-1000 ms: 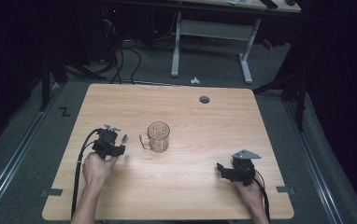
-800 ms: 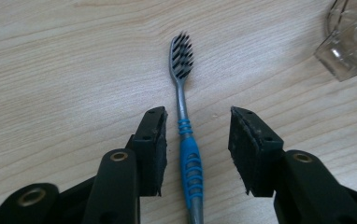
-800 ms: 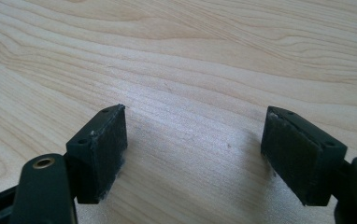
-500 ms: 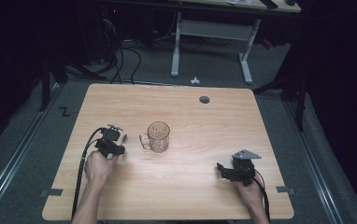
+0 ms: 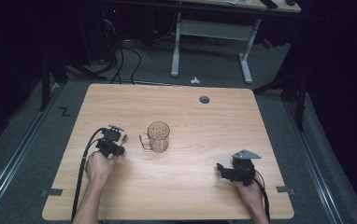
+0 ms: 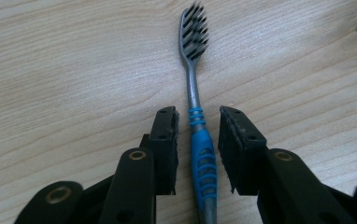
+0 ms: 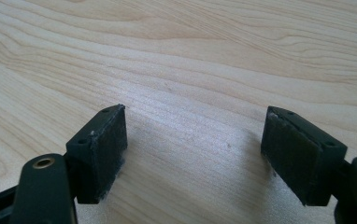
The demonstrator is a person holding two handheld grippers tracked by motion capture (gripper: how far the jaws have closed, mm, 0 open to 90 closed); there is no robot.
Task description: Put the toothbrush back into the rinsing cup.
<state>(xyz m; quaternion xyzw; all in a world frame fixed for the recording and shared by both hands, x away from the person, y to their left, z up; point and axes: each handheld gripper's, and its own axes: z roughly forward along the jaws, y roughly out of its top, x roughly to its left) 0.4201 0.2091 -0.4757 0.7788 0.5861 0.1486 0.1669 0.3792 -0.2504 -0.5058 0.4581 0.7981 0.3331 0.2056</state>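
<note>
1. The grey toothbrush with a blue ribbed grip and dark bristles (image 6: 196, 126) lies flat on the pale wooden surface (image 5: 190, 196), just to the left of the clear glass mug (image 5: 158, 136) as the high view shows it, bristle head pointing away from the person.
2. The left claw (image 6: 197, 140) straddles the toothbrush at its blue grip. Its jaws have just been closing, with the handle between them, yet a narrow gap shows on each side in the left gripper view, so the pads do not press on it: the claw is released, not yet grasping.
3. In the high view the left claw (image 5: 120, 138) sits low over the surface, on the handle side of the glass mug and near it.
4. The step in hand, as I judge it, is the pickup of the toothbrush. The next move calls for closing the jaws the rest of the way onto the blue grip, keeping the handle centred so it does not roll or skid, then lifting it clear, probably toward the glass mug.
5. The right claw (image 7: 195, 154) rests well apart from the glass mug, toward the near right corner of the surface, jaws spread wide over bare wood and grasping nothing.
6. A small round hole (image 5: 204, 99) sits in the surface beyond the glass mug, toward the far edge.
</note>
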